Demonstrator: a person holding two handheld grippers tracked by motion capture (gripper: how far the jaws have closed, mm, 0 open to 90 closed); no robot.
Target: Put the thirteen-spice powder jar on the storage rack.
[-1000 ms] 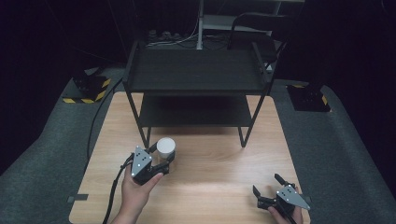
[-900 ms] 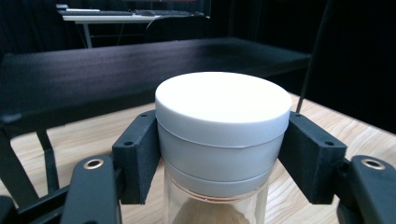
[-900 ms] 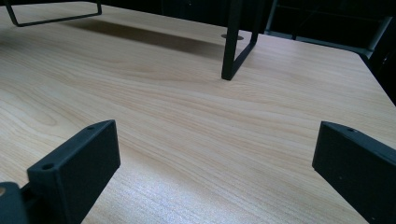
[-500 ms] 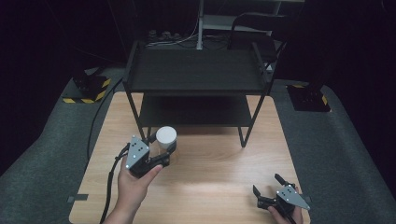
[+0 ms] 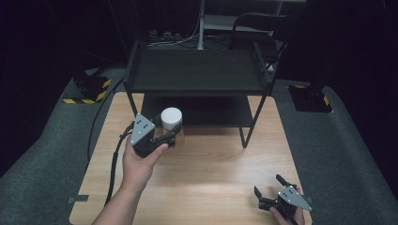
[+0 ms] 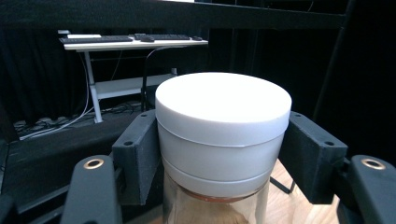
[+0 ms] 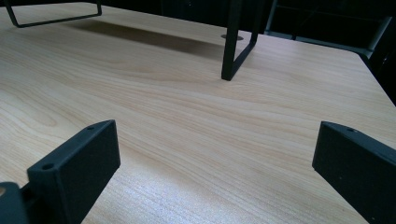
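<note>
Your left gripper (image 5: 172, 137) has risen toward the black shelf rack (image 5: 197, 70), pinching the white-lidded jar (image 5: 171, 118) above the desk (image 5: 211, 164); its contents look brownish, hard to tell. Your right gripper (image 5: 267, 189) rests spread apart, empty.

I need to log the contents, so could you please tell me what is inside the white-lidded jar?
Below the white lid, the clear jar shows something brownish; the lid and picture edge hide the rest.
</note>
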